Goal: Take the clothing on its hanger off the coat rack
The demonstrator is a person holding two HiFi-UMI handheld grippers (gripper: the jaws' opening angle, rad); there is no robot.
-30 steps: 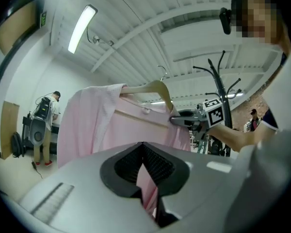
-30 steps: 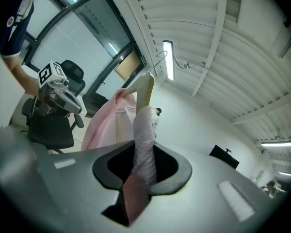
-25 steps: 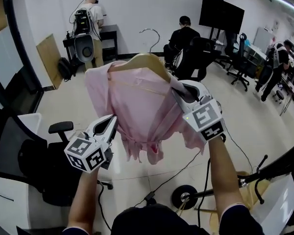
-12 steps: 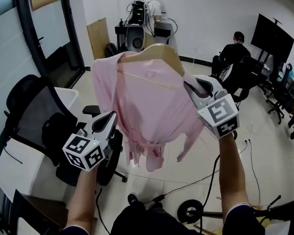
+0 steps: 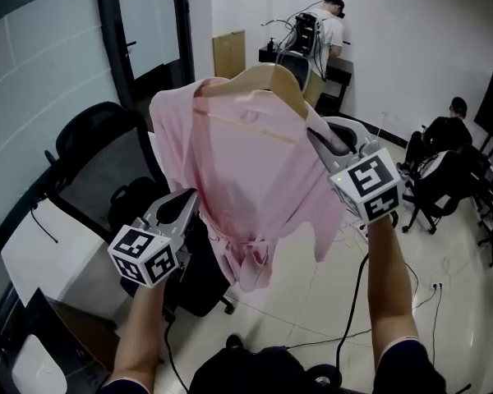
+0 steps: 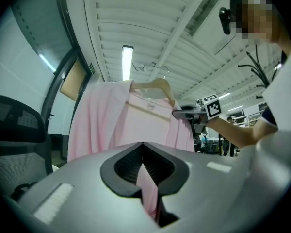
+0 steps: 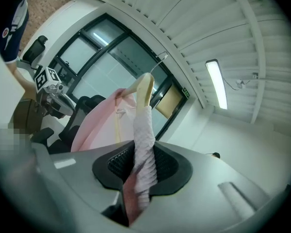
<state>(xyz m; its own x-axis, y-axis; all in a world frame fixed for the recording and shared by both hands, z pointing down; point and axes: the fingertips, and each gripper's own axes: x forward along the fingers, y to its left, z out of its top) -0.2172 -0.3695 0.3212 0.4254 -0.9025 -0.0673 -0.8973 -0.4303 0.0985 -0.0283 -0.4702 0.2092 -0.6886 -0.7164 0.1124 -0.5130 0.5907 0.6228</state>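
Observation:
A pink garment point(image 5: 246, 179) hangs on a wooden hanger point(image 5: 267, 80), held up in the air in front of me, away from any rack. My right gripper point(image 5: 320, 138) is shut on the hanger's right shoulder, pinching the cloth that covers it point(image 7: 143, 159). My left gripper point(image 5: 189, 199) is lower, at the garment's left edge, and is shut on a fold of pink cloth point(image 6: 145, 178). In the left gripper view the hanger point(image 6: 155, 86) shows its metal hook point(image 6: 156, 68) free under the ceiling. The garment's hem dangles below both grippers.
A black office chair point(image 5: 107, 150) and a white desk point(image 5: 41, 253) stand close at the left, beside a black-framed glass partition point(image 5: 107, 31). One person point(image 5: 333, 27) stands at a far desk, another point(image 5: 448, 130) sits at the right. A cable point(image 5: 353, 302) runs over the floor.
The head view has swung to the left: the chair, desk and glass wall have come in, the screen and right-hand chairs have gone. Both grippers keep their hold on garment and hanger.

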